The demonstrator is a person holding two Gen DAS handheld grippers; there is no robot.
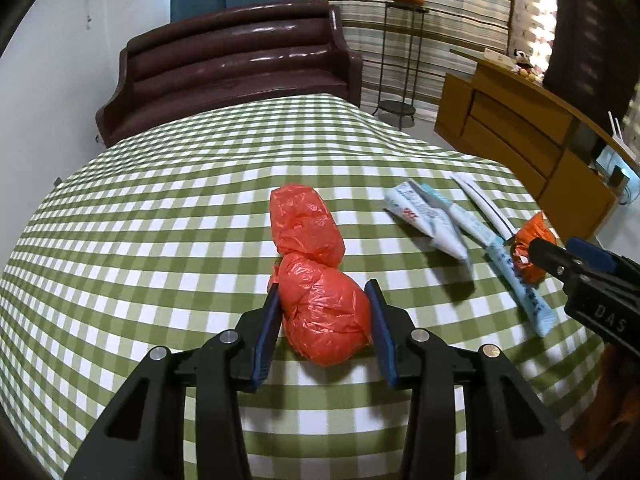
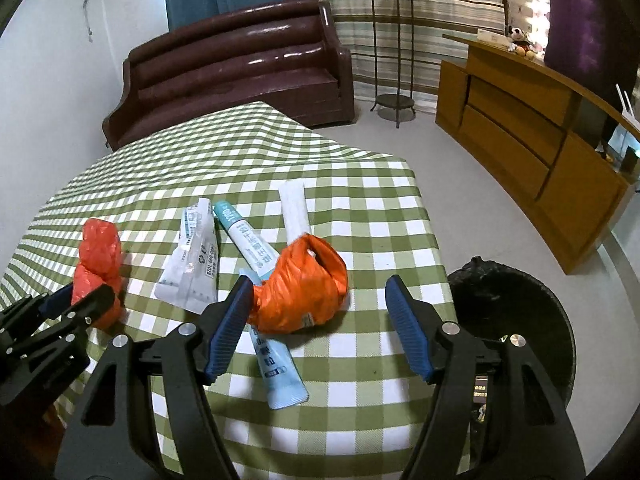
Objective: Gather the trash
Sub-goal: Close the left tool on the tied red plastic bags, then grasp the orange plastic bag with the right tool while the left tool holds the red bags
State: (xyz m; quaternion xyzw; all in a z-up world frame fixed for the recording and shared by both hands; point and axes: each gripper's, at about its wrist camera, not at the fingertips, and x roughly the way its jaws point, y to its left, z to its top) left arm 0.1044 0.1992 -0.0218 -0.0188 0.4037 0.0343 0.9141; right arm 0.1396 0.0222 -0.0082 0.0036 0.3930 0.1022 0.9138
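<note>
A red plastic bag, knotted into two lumps, lies on the green checked tablecloth. My left gripper is open with its fingers on either side of the near lump. An orange crumpled bag lies on light blue and white wrappers. My right gripper is open around the orange bag, its left finger touching it. The red bag and left gripper show at the left of the right wrist view. The right gripper shows at the right of the left wrist view.
A black-lined trash bin stands on the floor by the table's right edge. A clear wrapper and a white wrapper lie on the cloth. A brown sofa, plant stand and wooden cabinet stand beyond.
</note>
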